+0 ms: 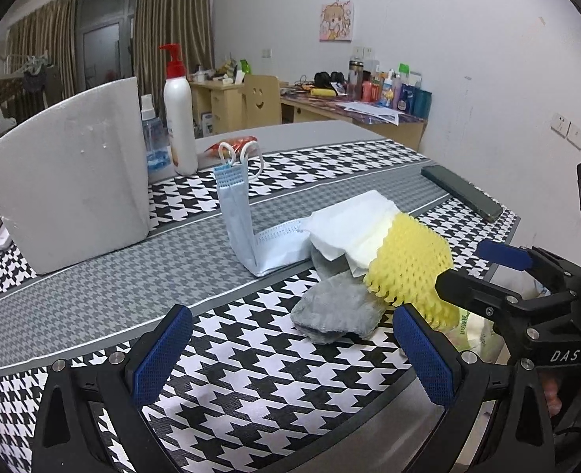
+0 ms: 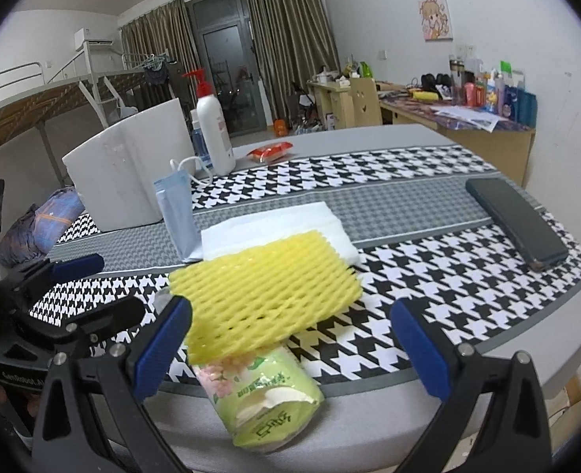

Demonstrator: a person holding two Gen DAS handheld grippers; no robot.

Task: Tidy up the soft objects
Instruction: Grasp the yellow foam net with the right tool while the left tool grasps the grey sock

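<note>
With both grippers spread wide, I should close the right gripper (image 2: 290,339) gently on the yellow foam net (image 2: 264,291), not crushing it.

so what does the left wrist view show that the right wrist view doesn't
Only the left wrist view shows the fuzzy grey cloth under the pile. Only the right wrist view shows the green tissue packet's print and a blue patterned bundle. Both show the yellow foam net sleeve, folded blue face mask, white foam box, dark phone.
</note>
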